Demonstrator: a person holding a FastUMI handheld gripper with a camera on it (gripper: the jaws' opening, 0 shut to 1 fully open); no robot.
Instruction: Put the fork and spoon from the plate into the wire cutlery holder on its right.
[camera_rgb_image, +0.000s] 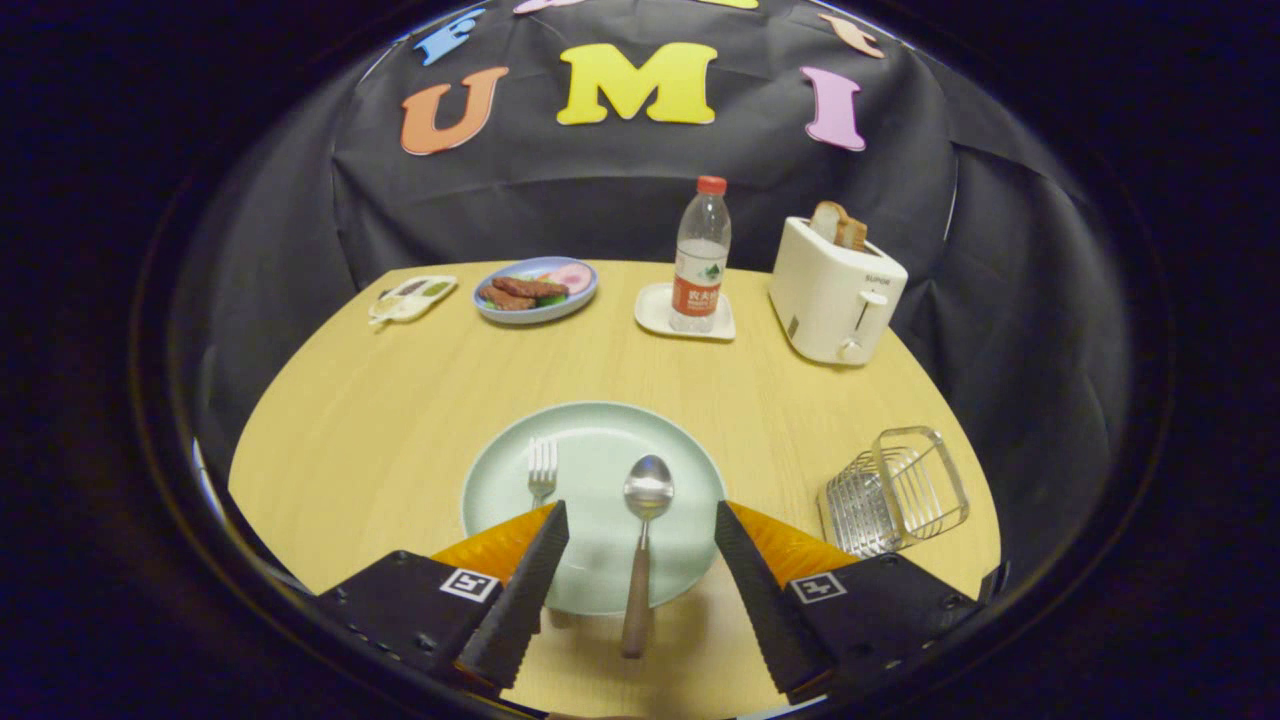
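A pale green plate (600, 440) lies on the wooden table just ahead of my fingers. A metal spoon (643, 530) with a brown handle rests on it, bowl away from me, its handle running back between the two fingers and over the plate's near rim. A metal fork (542, 472) lies on the plate's left part, its handle hidden behind the left finger. My gripper (641, 518) is open, fingers wide apart over the plate's near edge, touching nothing. The wire cutlery holder (895, 492) stands to the right of the plate, beyond the right finger.
At the back of the table stand a white toaster (835, 292) with bread in it, a water bottle (700, 255) on a small white tray, a blue plate of food (535, 288) and a small white dish (412, 297). Black cloth walls close the booth behind.
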